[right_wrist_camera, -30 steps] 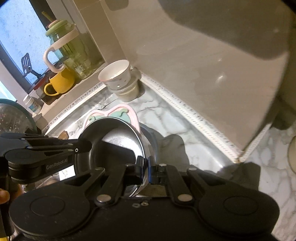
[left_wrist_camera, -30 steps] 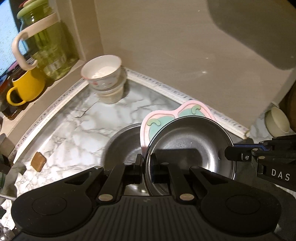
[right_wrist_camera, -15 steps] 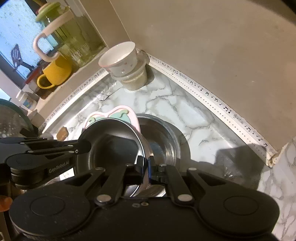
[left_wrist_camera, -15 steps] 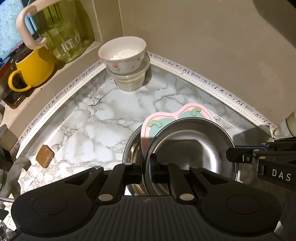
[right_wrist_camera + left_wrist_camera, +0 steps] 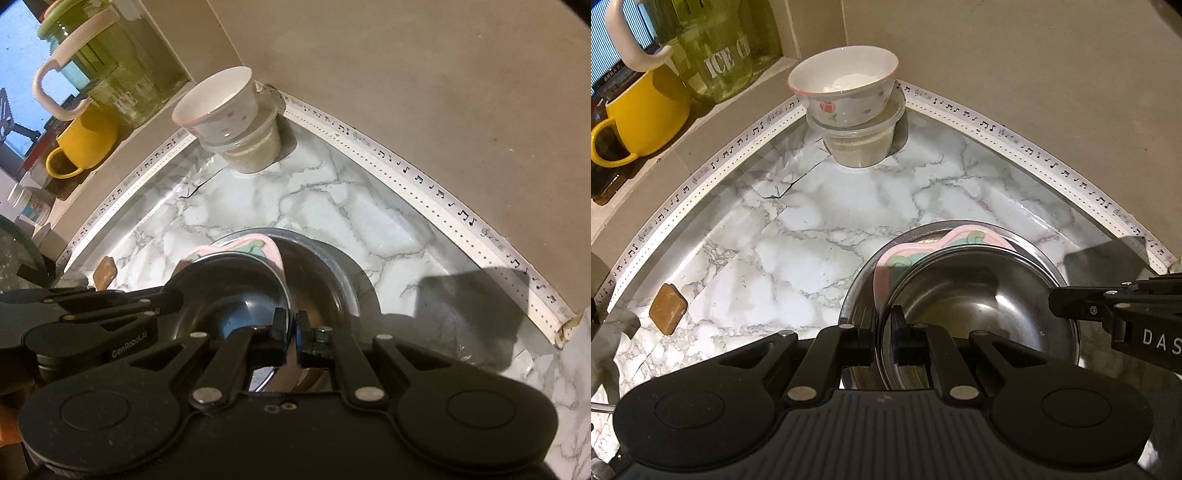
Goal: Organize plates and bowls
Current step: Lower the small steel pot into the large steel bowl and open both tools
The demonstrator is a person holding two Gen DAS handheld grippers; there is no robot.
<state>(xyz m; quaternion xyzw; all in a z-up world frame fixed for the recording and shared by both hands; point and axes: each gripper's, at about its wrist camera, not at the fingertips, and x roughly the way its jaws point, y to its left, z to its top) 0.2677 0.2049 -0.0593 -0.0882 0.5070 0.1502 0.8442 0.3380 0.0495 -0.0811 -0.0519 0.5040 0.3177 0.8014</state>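
Observation:
Both grippers hold a stack of dishes over the marble counter: a steel bowl (image 5: 975,306) on top, a pink and green plate (image 5: 916,254) under it, and a larger steel bowl (image 5: 860,295) beneath. My left gripper (image 5: 884,332) is shut on the stack's left rim. My right gripper (image 5: 290,332) is shut on the opposite rim (image 5: 284,291). The stack sits low over the counter; I cannot tell whether it touches. A white flowered bowl (image 5: 846,88) rests in a clear container (image 5: 860,144) in the corner.
A yellow mug (image 5: 642,118) and a green glass jar (image 5: 716,48) stand on the window ledge at left. A small brown block (image 5: 668,308) lies on the counter (image 5: 820,236) at left. Walls close the corner behind.
Both grippers have carried the stack forward and down toward the corner of the counter. The flowered bowl and the ledge look closer, and the stack sits lower and flatter.

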